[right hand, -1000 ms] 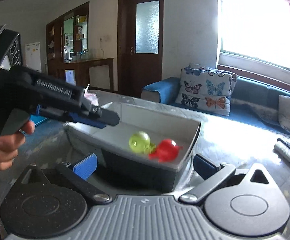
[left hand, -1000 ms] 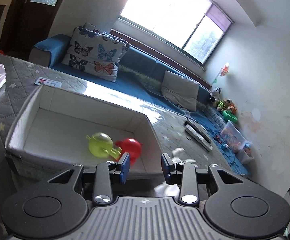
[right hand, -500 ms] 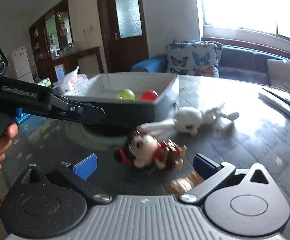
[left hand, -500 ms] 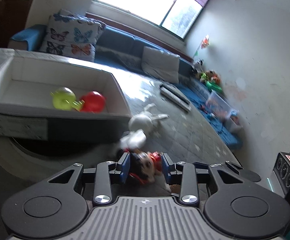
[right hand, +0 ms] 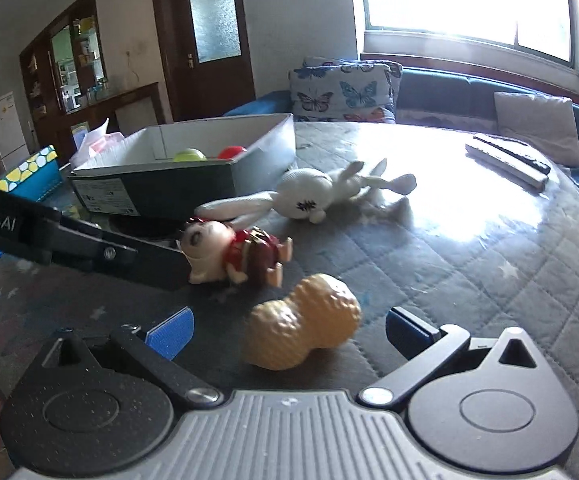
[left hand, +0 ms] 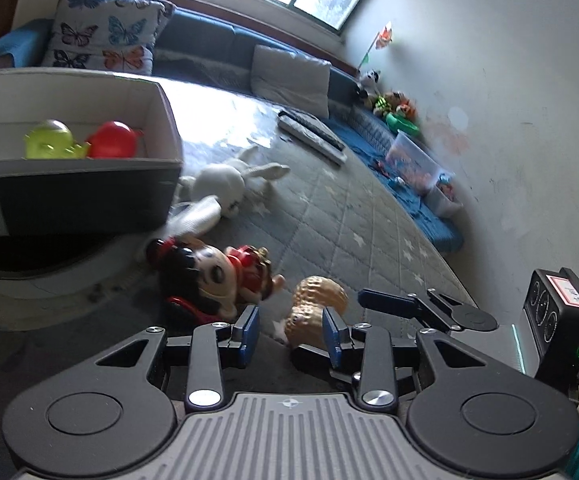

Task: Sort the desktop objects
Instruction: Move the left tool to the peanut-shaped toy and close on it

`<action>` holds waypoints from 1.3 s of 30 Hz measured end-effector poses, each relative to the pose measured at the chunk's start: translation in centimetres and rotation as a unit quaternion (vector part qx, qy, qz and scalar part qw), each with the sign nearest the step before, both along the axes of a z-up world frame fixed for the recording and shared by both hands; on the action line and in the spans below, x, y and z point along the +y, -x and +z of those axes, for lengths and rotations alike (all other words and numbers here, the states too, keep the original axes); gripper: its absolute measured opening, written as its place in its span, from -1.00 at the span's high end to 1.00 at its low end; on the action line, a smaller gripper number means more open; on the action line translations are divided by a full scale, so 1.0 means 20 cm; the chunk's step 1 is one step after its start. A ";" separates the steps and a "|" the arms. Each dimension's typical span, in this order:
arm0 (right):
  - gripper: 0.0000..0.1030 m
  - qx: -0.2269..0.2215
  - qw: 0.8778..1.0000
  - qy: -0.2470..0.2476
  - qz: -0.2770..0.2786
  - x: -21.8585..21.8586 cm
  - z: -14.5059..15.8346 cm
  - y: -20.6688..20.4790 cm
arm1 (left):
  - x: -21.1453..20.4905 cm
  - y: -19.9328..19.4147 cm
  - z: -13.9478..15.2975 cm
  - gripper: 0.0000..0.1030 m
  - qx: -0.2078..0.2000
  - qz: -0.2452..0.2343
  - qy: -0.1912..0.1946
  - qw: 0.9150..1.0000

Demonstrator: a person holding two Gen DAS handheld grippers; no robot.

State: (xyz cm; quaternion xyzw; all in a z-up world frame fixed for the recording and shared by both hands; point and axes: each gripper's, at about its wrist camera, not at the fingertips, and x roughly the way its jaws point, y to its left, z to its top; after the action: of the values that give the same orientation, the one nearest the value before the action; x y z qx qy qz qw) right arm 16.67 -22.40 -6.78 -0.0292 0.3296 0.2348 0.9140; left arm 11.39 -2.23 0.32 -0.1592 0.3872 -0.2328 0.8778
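Observation:
A tan peanut-shaped toy [right hand: 304,322] lies on the quilted table between the fingers of my wide-open right gripper [right hand: 289,332], untouched. It also shows in the left wrist view [left hand: 316,300]. A doll with a black-and-red head [left hand: 213,276] lies just left of it, also in the right wrist view [right hand: 233,254]. A white plush rabbit [right hand: 313,196] lies behind. My left gripper [left hand: 289,334] is open and empty, hovering near the doll and peanut. A grey box [right hand: 193,178] holds a green toy [left hand: 49,140] and a red toy [left hand: 113,141].
Two remote controls [right hand: 507,160] lie at the table's far right. A tissue pack [right hand: 99,140] and a spotted blue box [right hand: 29,174] sit behind the grey box. A sofa with a butterfly cushion [right hand: 341,90] lies beyond the table.
Both grippers have dropped from above the box toward the table. The doll, rabbit and peanut toy came into view, and the peanut toy now sits between the right fingers.

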 end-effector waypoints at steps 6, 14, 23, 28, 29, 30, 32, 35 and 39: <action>-1.00 0.010 1.000 -0.001 0.009 -0.01 -0.03 -0.02 | -0.07 -0.05 -0.02 0.28 0.013 -0.017 0.001 1.000; -1.00 0.018 1.000 -0.003 0.026 0.00 -0.05 -0.04 | -0.15 -0.11 -0.02 0.28 0.022 -0.042 -0.006 0.999; -1.00 0.022 0.999 -0.004 0.042 0.00 -0.07 -0.05 | -0.21 -0.14 -0.03 0.27 0.024 -0.058 -0.021 0.998; -1.00 0.024 0.998 -0.003 0.052 0.01 -0.08 -0.06 | -0.22 -0.14 -0.03 0.26 0.019 -0.061 -0.030 0.997; -1.00 0.024 0.998 -0.003 0.054 0.01 -0.08 -0.06 | -0.22 -0.14 -0.04 0.26 0.018 -0.062 -0.031 0.997; -1.00 0.024 0.998 -0.003 0.056 0.01 -0.09 -0.06 | -0.22 -0.14 -0.04 0.26 0.018 -0.061 -0.031 0.997; -1.00 0.023 0.998 -0.003 0.060 0.01 -0.09 -0.06 | -0.21 -0.14 -0.04 0.26 0.021 -0.062 -0.028 0.997; -1.00 0.022 0.998 -0.003 0.064 0.02 -0.09 -0.06 | -0.21 -0.16 -0.06 0.25 0.049 -0.063 -0.033 0.996; -1.00 0.018 0.998 -0.002 0.068 0.02 -0.09 -0.06 | -0.22 -0.17 -0.08 0.26 0.056 -0.066 -0.032 0.996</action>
State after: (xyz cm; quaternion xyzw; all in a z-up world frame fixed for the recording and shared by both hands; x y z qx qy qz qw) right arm 17.89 -22.09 -8.65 -0.0451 0.3429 0.2972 0.8900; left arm 14.78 -6.59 -1.28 -0.1180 0.4528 -0.2685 0.8420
